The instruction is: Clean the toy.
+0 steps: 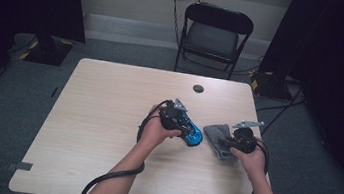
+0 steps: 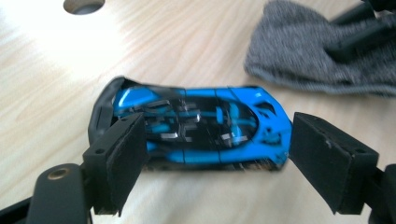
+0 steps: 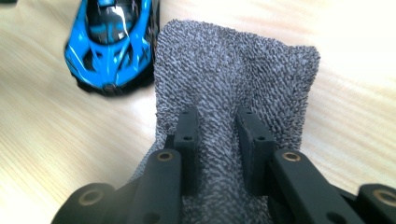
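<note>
The person's left hand (image 1: 155, 131) is holding the left gripper (image 2: 212, 154) over the toy car (image 2: 196, 128), which is lying on the desk (image 1: 106, 118). In the left gripper view the fingers (image 2: 123, 156) are standing spread, one at each end of the blue and black car. The left pad is overlapping the car's dark end in that view, while a thin gap is showing between the right pad and the car's blue end, so the fingers are not pressing on it; the blur is making it hard to tell whether the left pad is touching.

Just to the right of the car, the right hand (image 1: 247, 157) is holding the right gripper (image 3: 219, 135) on the grey cloth (image 3: 233, 70). Its fingers (image 3: 188, 135) are pressed close together and pinching a raised fold of the cloth between them. The rest of the cloth is lying spread flat on the desk, its near corner just beside the car's nose in the right gripper view, though I cannot tell if they are touching.

Beyond the car, a round hole (image 1: 198, 88) is sitting in the desk near the far edge. Farther back from the car, a black folding chair (image 1: 213, 34) is standing on the floor against the wall. No containers are sitting near the car.
</note>
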Tool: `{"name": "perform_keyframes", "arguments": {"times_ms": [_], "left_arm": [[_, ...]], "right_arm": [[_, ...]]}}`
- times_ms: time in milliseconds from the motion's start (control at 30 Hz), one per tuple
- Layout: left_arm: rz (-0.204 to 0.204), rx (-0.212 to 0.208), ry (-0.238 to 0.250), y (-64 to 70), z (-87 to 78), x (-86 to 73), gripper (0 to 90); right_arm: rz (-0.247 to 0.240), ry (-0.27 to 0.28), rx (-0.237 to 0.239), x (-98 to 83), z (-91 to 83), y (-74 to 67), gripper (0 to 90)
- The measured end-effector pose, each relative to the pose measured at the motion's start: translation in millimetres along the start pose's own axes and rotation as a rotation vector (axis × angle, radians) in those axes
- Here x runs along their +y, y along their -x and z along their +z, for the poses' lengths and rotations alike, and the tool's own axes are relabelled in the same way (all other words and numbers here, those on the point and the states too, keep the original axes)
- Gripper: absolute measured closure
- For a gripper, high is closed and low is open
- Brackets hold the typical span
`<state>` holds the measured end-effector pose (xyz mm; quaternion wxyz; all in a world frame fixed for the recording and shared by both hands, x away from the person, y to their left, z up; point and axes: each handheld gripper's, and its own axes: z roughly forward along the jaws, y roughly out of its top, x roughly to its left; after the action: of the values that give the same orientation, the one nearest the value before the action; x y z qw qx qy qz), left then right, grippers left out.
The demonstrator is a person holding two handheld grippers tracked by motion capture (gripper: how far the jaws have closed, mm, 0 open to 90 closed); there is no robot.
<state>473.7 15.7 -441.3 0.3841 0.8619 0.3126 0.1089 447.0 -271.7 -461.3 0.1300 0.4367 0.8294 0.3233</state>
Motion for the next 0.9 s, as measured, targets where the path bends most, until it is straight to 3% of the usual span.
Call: {"name": "perform_keyframes", "arguments": {"times_ms": [233, 500, 767, 900], "left_arm": [[-0.012, -0.003, 0.013, 1.7, -24.8, -16.3, 18.9], [-0.046, 0.014, -0.021, -4.4, -50.1, -50.2, 18.6], [-0.099, 0.025, -0.035, -11.4, -70.4, -86.7, 18.7], [-0.099, 0.044, -0.042, -11.9, -80.4, -99.1, 19.0]], "right_arm": [[0.010, 0.049, -0.012, 20.9, -10.2, -11.6, 72.7], [-0.035, 0.091, 0.004, 59.1, -6.7, -48.5, 72.5], [-0.082, 0.096, 0.066, 84.6, 19.6, -91.0, 71.8], [-0.113, 0.082, 0.090, 92.1, 35.2, -112.4, 71.6]]}}
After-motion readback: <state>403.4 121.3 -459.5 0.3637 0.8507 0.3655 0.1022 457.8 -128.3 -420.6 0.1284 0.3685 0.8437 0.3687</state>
